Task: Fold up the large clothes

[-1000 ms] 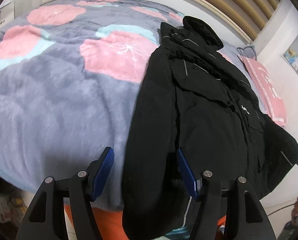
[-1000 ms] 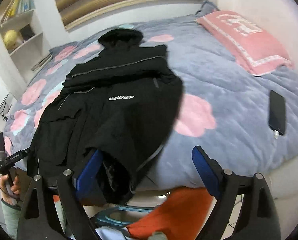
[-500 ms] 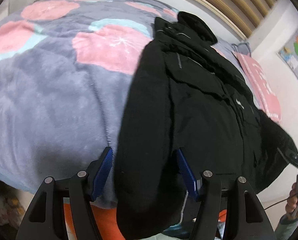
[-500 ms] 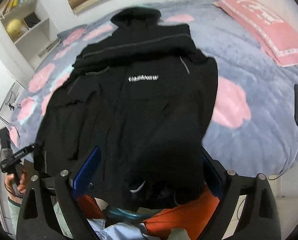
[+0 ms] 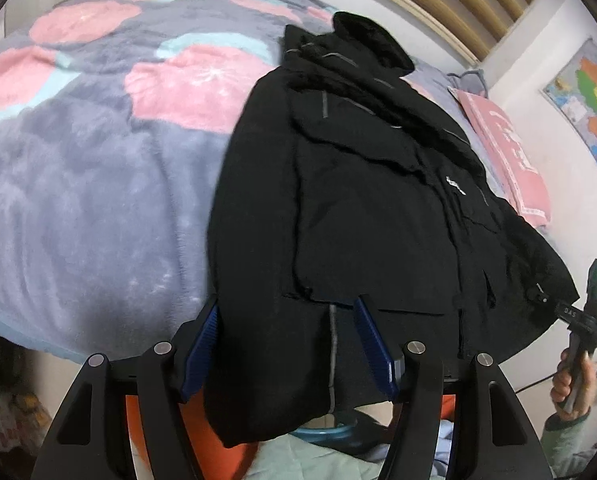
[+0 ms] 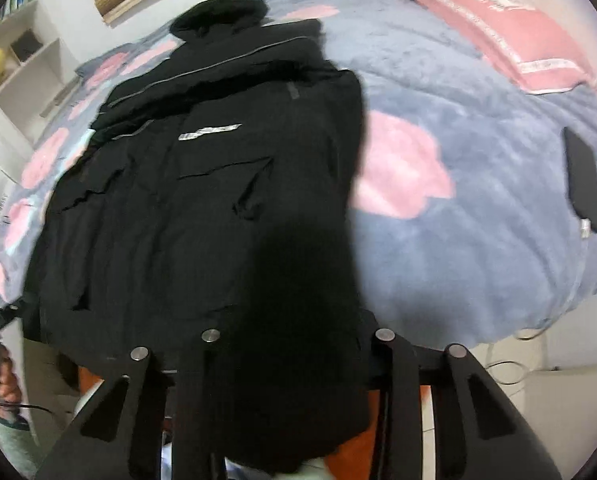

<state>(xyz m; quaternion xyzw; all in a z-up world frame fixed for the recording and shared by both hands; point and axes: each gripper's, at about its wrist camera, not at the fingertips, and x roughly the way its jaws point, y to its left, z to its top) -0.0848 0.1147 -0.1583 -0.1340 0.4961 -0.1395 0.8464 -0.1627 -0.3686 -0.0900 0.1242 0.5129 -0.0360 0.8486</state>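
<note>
I have the black hooded jacket (image 5: 370,208) lying front-up on the grey fleece blanket with pink flowers (image 5: 90,208), hood toward the headboard at twelve o'clock and its hem hanging over the bed's near edge at six.

My left gripper (image 5: 286,344) has its blue pads (image 5: 202,344) set apart with the hem corner and a reflective strip between them. The fabric fills most of the gap, but I can't tell whether the pads are actually pressing on it.

My right gripper (image 6: 294,344) is closing on the other hem corner. Black cloth bulges up between the two fingers and hides the pads entirely, so I can't confirm the bite from this view.

My worries from here:
- The jacket looks thick and padded, so a shallow pinch on the outer shell alone could slip once I lift, dropping one corner and skewing the fold.
- If the left pads aren't gripping while the right ones are, lifting would drag the jacket crooked across the blanket.
- The fleece looks grippy, and it may ride up with the jacket.
- A black phone (image 6: 584,180) on its cable lies at three o'clock in the right view (well clear of the jacket, but a wide swing could catch it).
</note>
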